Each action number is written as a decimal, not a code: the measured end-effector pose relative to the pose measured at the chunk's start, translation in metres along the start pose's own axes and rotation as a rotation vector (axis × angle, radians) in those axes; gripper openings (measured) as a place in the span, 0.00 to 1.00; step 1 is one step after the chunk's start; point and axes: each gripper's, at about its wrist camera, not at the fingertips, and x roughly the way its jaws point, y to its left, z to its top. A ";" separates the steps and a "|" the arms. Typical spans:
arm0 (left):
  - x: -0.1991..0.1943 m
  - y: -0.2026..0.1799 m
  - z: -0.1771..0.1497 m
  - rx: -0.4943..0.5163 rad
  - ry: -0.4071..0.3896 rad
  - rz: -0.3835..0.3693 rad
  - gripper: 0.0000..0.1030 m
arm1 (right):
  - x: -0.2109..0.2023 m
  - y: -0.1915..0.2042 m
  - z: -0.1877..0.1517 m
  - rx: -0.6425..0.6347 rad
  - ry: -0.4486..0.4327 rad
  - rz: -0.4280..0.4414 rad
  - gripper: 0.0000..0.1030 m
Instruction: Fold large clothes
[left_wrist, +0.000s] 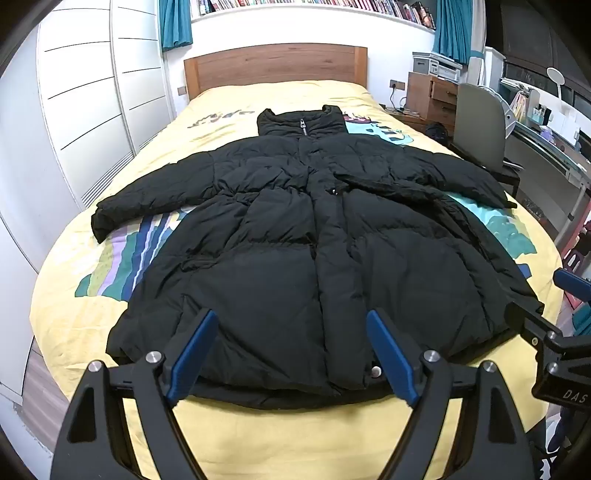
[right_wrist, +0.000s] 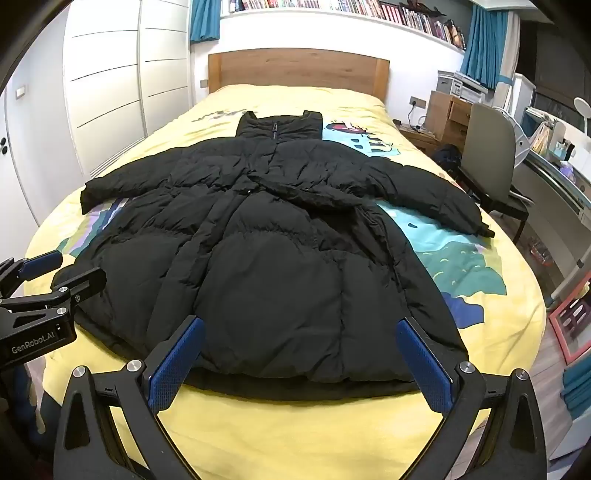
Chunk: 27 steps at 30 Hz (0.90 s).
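Coat (left_wrist: 295, 236) lies spread flat, unfolded, collar at 12 o'clock; left gripper (left_wrist: 291, 354) and right gripper (right_wrist: 301, 363) hover, jaws apart, every fold remaining.

Black coat (right_wrist: 280, 236) flat on the bed (right_wrist: 406, 424) — right tongs (right_wrist: 299, 362) spread wide, empty.

Black puffer coat (left_wrist: 288, 236) is lying flat, front up, zipped shut, on the yellow bedspread (left_wrist: 258, 435); collar is pointing toward the headboard (left_wrist: 275, 68), hem sitting near the foot edge. Both sleeves are spreading out sideways, cuffs reaching close to the bed's sides. Quilted panels are puffing up, lightly wrinkled, a belt strip crossing the waist
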 end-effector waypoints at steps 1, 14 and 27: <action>0.000 0.000 0.000 -0.002 0.000 -0.002 0.80 | 0.001 0.000 0.000 0.000 0.002 0.001 0.99; 0.009 0.000 -0.003 -0.005 0.021 -0.016 0.80 | 0.010 -0.004 -0.004 -0.007 0.016 0.003 0.99; 0.021 -0.002 -0.003 0.004 0.056 -0.017 0.80 | 0.022 0.000 -0.006 -0.007 0.062 -0.002 0.99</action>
